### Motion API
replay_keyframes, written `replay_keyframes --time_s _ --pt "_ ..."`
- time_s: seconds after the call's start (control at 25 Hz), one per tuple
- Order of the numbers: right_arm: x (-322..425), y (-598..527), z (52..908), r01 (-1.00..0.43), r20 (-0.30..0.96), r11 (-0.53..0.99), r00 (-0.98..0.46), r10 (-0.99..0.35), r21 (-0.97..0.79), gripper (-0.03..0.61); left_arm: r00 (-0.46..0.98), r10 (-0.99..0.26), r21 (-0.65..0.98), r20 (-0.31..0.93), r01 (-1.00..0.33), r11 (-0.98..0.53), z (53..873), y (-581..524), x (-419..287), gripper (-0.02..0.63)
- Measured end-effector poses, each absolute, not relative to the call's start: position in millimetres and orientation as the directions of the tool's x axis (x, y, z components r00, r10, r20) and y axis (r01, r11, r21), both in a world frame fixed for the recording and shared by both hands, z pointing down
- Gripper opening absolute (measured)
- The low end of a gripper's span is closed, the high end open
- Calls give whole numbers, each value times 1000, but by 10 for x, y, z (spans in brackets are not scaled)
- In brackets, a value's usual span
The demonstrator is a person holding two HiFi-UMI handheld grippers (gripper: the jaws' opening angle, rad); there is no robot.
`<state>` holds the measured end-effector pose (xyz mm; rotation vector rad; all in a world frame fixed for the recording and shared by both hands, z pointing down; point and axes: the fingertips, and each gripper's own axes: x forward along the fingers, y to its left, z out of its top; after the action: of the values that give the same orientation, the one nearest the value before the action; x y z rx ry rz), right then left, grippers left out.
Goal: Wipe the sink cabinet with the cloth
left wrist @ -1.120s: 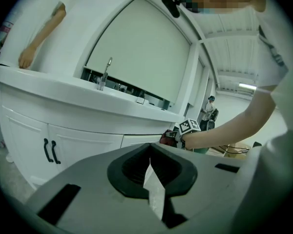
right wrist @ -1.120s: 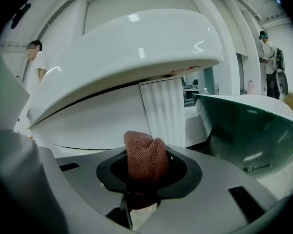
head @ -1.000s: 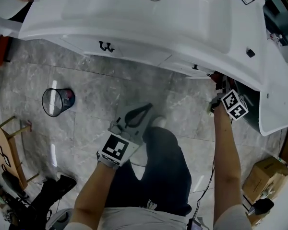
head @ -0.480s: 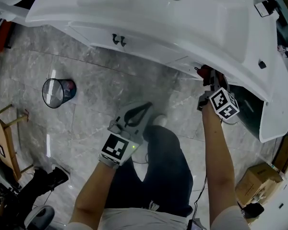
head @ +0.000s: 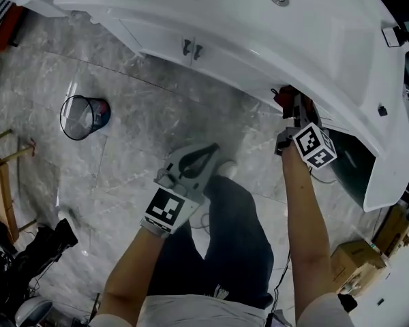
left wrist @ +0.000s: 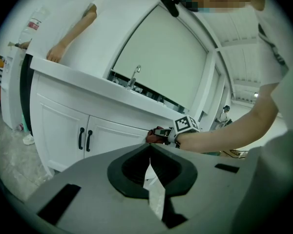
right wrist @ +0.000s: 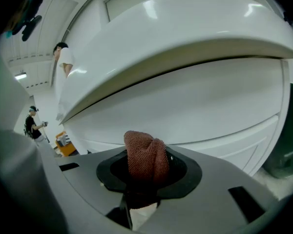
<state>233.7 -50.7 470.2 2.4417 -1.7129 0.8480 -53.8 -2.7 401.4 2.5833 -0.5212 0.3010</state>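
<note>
In the head view, I am holding the left tool (head: 208,151) low over the grey floor (head: 123,162), well apart from the white sink cabinet (head: 218,58) ahead of it. A wire waste bin (head: 83,118) is standing on the floor far to the left of this tool. The right tool (head: 291,109) is reaching up under the rim of the basin, and a reddish-brown cloth (head: 282,97) is sticking out at its tip, right at the cabinet front.

In the left gripper view, the two jaws of the left tool (left wrist: 149,146) are resting together with nothing between them. Ahead of them, two dark door handles (left wrist: 84,139) are showing on the cabinet, and a faucet (left wrist: 133,77) is rising above the table top. The right tool (left wrist: 161,131) with the cloth (left wrist: 152,137) is showing just above the jaw tips. A person's hand (left wrist: 53,55) is leaning on the table top far to the left.

In the right gripper view, the right tool (right wrist: 145,173) is clamping the cloth (right wrist: 145,156), which is bunching up between its jaws. The cabinet front (right wrist: 210,106) is filling the space directly ahead; I cannot tell whether the cloth is touching it.
</note>
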Motion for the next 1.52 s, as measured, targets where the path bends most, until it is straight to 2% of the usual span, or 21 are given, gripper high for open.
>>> replay_keyframes --time_s 0.36,0.68,1.2,1.52 --pt "2105 -403 4604 -879 476 -389 227 -850 -275 118 896 -338 446 289 -438 -780 4025 -23 -716 11" --pt "2307 -75 4827 -846 500 -405 198 -843 -348 118 861 -400 443 314 -506 -740 4088 178 -438 11" --pt "2511 -373 5054 -805 488 -361 103 -867 -471 118 728 -577 434 370 -685 -585 4170 585 -157 11" --pt "2461 -500 5335 -808 524 -340 45 -851 -482 118 671 -629 438 392 -737 -514 4262 681 -168 11"
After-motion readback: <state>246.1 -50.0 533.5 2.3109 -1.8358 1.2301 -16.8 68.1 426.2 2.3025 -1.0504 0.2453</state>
